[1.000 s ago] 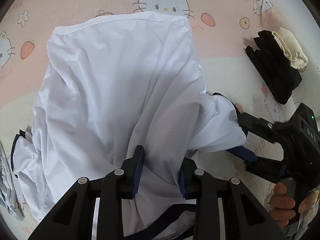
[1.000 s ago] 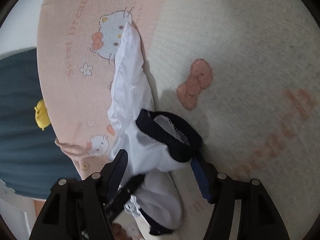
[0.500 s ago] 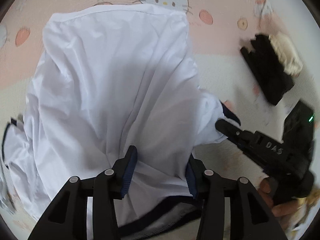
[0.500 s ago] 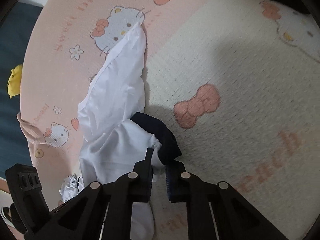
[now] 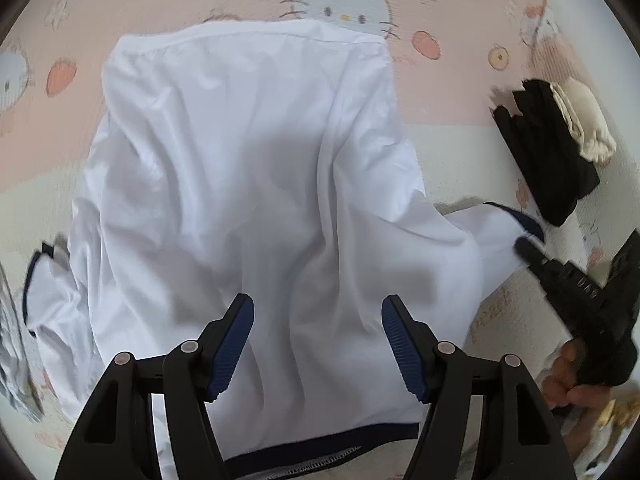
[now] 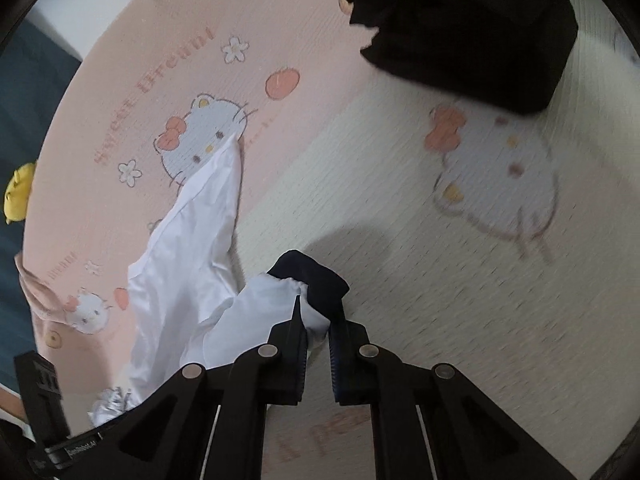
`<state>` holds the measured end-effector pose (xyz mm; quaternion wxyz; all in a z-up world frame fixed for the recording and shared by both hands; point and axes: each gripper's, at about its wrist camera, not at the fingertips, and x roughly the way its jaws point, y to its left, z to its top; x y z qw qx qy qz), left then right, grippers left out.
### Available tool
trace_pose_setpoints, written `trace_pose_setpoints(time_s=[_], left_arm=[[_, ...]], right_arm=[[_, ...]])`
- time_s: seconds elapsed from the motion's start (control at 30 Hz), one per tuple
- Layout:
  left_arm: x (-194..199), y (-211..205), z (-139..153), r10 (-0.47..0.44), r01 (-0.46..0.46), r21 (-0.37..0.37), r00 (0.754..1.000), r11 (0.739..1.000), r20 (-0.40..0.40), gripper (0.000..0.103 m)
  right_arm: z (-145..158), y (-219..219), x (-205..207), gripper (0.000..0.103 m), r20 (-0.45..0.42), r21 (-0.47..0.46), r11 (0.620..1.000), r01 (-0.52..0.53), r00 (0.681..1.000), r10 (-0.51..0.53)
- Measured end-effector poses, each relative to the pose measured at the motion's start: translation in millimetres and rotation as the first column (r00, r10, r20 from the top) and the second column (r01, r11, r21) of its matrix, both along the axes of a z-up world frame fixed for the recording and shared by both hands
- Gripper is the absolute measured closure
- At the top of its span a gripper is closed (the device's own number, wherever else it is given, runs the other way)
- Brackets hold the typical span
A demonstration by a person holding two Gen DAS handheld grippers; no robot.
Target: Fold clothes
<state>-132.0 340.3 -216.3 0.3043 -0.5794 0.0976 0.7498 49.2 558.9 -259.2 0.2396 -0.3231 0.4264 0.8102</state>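
Note:
A white shirt (image 5: 248, 184) with navy trim lies back-up on the pink and cream cat-print mat (image 5: 452, 148). My left gripper (image 5: 318, 340) hovers open over the shirt's lower part, with smooth cloth between its spread fingers and nothing pinched. The navy hem (image 5: 320, 444) runs just below it. My right gripper (image 6: 318, 322) is shut on the shirt's right sleeve (image 6: 276, 304), just behind the navy cuff (image 6: 316, 280). In the left wrist view the right gripper (image 5: 522, 245) holds that sleeve (image 5: 488, 236) stretched out to the right. The other sleeve (image 5: 44, 280) lies bunched at the left.
A folded black garment (image 5: 548, 152) with a cream one (image 5: 584, 120) on top lies at the mat's right; it fills the top of the right wrist view (image 6: 472, 24). A crumpled grey-white cloth (image 5: 12, 364) sits at the left edge. A hand (image 5: 568, 380) grips the right tool.
My left gripper's fingers spread apart and the bunched cloth between them fell flat. My right gripper shut on the sleeve by the cuff and drew it out to the right.

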Motion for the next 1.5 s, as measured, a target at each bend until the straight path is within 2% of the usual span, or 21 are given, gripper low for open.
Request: trace_pose_setpoints(time_s=[0.13, 0.23, 0.3, 0.4, 0.5, 0.57, 0.63, 0.77, 0.83, 0.9, 0.97, 1.03, 1.1, 1.2, 1.33, 1.5], left_arm=[[7, 9, 1, -0.055, 0.053, -0.034, 0.997, 0.998, -0.048, 0.039], [14, 19, 1, -0.101, 0.095, -0.068, 0.991, 0.993, -0.090, 0.039], [20, 25, 3, -0.130, 0.120, -0.088, 0.985, 0.989, -0.117, 0.039], [28, 34, 6, -0.174, 0.157, -0.116, 0.973, 0.981, -0.153, 0.039], [37, 43, 9, -0.211, 0.194, -0.116, 0.963, 0.974, -0.168, 0.039], [42, 48, 7, -0.225, 0.210, -0.105, 0.963, 0.972, -0.149, 0.039], [42, 53, 2, -0.223, 0.216, -0.078, 0.970, 0.973, -0.095, 0.039], [40, 57, -10, -0.214, 0.215, -0.035, 0.977, 0.976, 0.015, 0.039], [38, 55, -12, -0.191, 0.192, -0.052, 0.981, 0.980, 0.018, 0.039], [37, 45, -8, -0.171, 0.171, -0.060, 0.985, 0.984, 0.002, 0.039], [36, 32, -3, -0.154, 0.153, -0.062, 0.988, 0.986, -0.021, 0.039], [35, 19, 3, -0.138, 0.135, -0.064, 0.990, 0.989, -0.043, 0.039], [34, 6, 8, -0.121, 0.117, -0.065, 0.990, 0.991, -0.065, 0.039], [40, -13, 9, -0.124, 0.113, -0.103, 0.987, 0.988, -0.106, 0.039], [57, -28, 5, -0.179, 0.150, -0.177, 0.970, 0.973, -0.165, 0.039], [80, -38, -7, -0.286, 0.229, -0.259, 0.935, 0.938, -0.210, 0.039]], right_arm=[[21, 7, 16, 0.096, -0.047, 0.054, 0.999, 0.002, 0.999, 0.001], [35, 9, 26, 0.096, -0.044, 0.107, 0.994, 0.009, 0.999, -0.005], [38, 11, 34, 0.096, -0.056, 0.104, 0.995, 0.008, 0.998, -0.002], [28, 14, 36, 0.095, -0.092, 0.010, 1.000, 0.000, 0.996, 0.001], [9, 15, 38, 0.093, -0.118, -0.149, 0.988, -0.033, 0.993, 0.015], [-1, 13, 34, 0.082, -0.105, -0.205, 0.977, -0.063, 0.994, 0.042], [-5, 9, 31, 0.060, -0.086, -0.213, 0.974, -0.079, 0.994, 0.062], [-8, -3, 23, 0.057, -0.085, -0.227, 0.965, -0.131, 0.990, 0.114], [-9, -9, 20, 0.056, -0.088, -0.247, 0.956, -0.159, 0.986, 0.141], [-9, -16, 16, 0.055, -0.069, -0.235, 0.956, -0.174, 0.984, 0.162], [-4, -26, 13, 0.054, -0.031, -0.184, 0.965, -0.188, 0.982, 0.186], [5, -39, 12, 0.047, 0.002, -0.112, 0.968, -0.224, 0.974, 0.225], [16, -55, 10, 0.043, 0.016, -0.030, 0.963, -0.267, 0.963, 0.267], [26, -77, 7, 0.037, 0.002, 0.032, 0.945, -0.326, 0.945, 0.326], [23, -95, 3, 0.035, -0.008, 0.049, 0.927, -0.371, 0.928, 0.372], [15, -117, -7, 0.035, 0.069, 0.100, 0.897, -0.430, 0.903, 0.425]])
